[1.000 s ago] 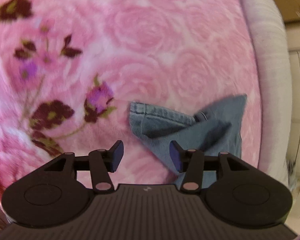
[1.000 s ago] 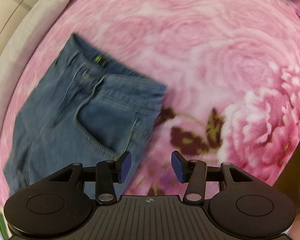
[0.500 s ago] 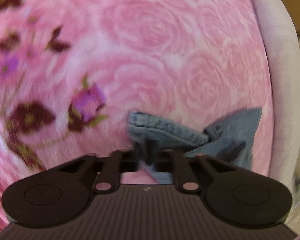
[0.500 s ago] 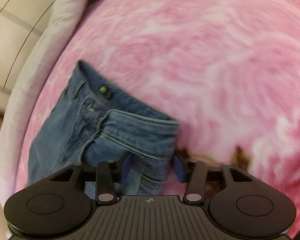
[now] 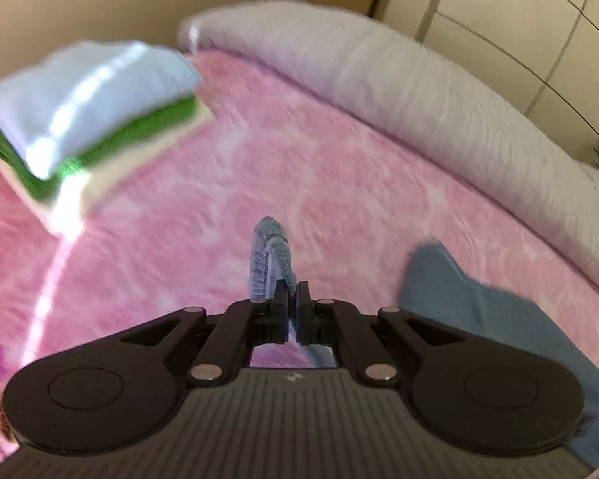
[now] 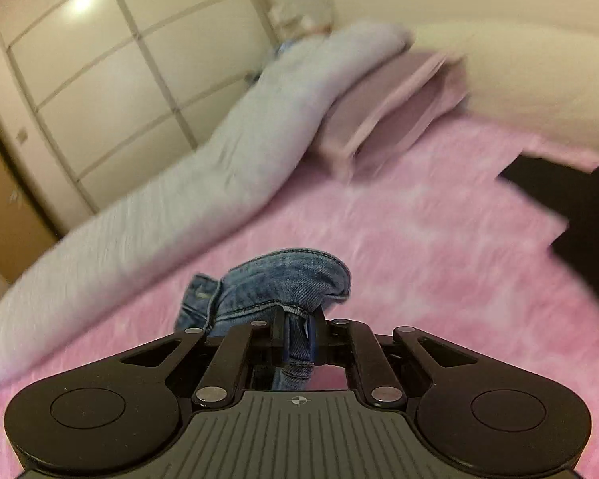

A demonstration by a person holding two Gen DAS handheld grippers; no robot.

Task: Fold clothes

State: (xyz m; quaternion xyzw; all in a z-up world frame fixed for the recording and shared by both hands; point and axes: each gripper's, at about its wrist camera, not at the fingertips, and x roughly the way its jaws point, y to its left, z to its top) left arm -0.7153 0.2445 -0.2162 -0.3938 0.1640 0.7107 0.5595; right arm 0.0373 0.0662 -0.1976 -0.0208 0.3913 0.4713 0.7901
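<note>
Blue denim jeans are lifted off the pink floral blanket. My right gripper is shut on the jeans' waistband, which bunches up just past the fingertips. In the left wrist view my left gripper is shut on a thin denim edge that sticks up ahead of the jaws. More of the jeans' fabric hangs or lies to the right of that gripper. Both views are blurred by motion.
A stack of folded clothes, light blue over green over cream, sits at the blanket's far left. A grey bolster runs along the bed's far edge. Pink pillows and a dark garment lie beyond. Wardrobe doors stand behind.
Both grippers shut on the jeans and rose from the blanket. The cameras tilted up from looking down at the bed to looking across it.
</note>
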